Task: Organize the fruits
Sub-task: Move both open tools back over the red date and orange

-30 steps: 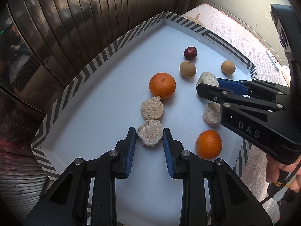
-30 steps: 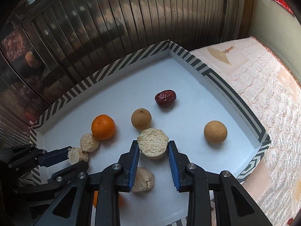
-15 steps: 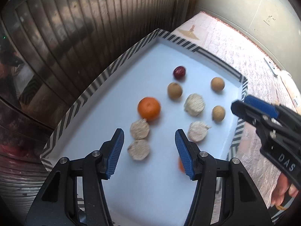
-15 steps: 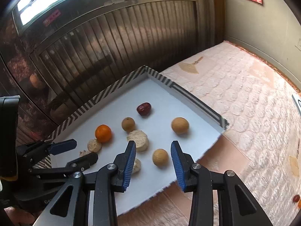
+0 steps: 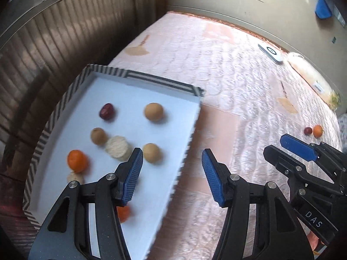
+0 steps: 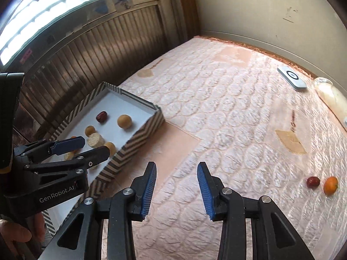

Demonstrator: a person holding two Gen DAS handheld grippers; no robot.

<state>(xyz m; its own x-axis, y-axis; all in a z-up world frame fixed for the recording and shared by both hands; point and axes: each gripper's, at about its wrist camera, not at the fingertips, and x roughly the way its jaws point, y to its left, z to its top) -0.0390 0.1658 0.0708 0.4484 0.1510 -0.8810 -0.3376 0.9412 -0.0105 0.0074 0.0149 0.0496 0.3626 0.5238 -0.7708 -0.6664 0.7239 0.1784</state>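
A white tray with a striped rim (image 5: 160, 80) (image 6: 143, 104) lies on the left of the quilted mattress. It holds a red date (image 5: 106, 111) (image 6: 101, 116), tan round fruits (image 5: 153, 111) (image 6: 124, 121), an orange (image 5: 77, 160), a second orange (image 5: 124, 213) and pale rough pieces (image 5: 118, 148) (image 6: 95, 139). A loose red date (image 6: 313, 182) (image 5: 308, 130) and a small orange (image 6: 330, 185) (image 5: 318, 130) lie far right on the mattress. My left gripper (image 5: 172, 173) is open and empty over the tray's right edge. My right gripper (image 6: 176, 189) is open and empty above the mattress.
The pink quilted mattress (image 6: 227, 108) fills the middle and right. A white flat device (image 6: 291, 78) (image 5: 271, 53) and a pale bottle (image 6: 331, 99) lie by the far wall. A dark slatted panel (image 6: 97, 49) stands behind the tray.
Both grippers let go of the pale pieces, opened wide, and pulled back and swung right, away from the tray. The loose date and orange on the mattress came into view.
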